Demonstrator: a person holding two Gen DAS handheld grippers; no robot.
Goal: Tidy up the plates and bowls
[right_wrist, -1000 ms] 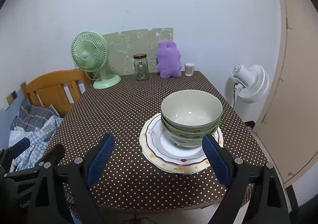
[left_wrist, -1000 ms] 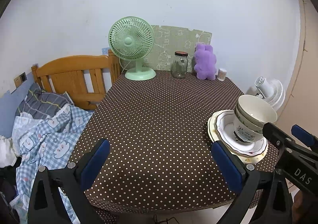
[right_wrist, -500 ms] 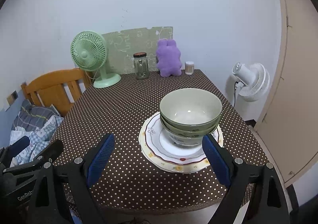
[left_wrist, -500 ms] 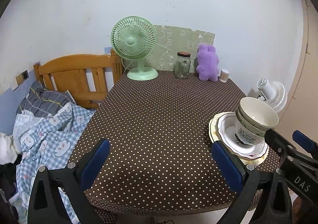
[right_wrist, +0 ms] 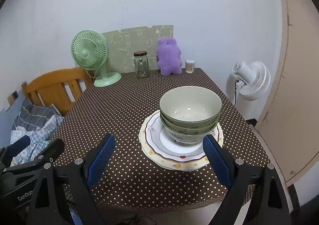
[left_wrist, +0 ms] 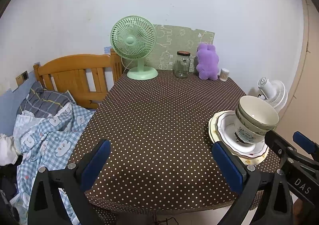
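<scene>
We are holding left gripper [left_wrist: 161, 163] and right gripper [right_wrist: 159, 160] wide apart, gripping nothing | near right: three nested bowls [right_wrist: 190, 113] are sitting on two stacked plates [right_wrist: 180, 156] on the dotted table [right_wrist: 119, 109] | far edge: one green fan [right_wrist: 89, 53], one jar [right_wrist: 141, 65], one purple plush [right_wrist: 169, 56]

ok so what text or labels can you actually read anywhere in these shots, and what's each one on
"DAS": white letters on the black body of the right gripper, seen in the left wrist view.
"GenRob": white letters, cut off at the edge, on the black body of the left gripper, seen in the right wrist view.
The bottom bowl has a dark printed pattern; no words can be read in it.
The green board on the wall shows only line drawings, nothing readable.
</scene>
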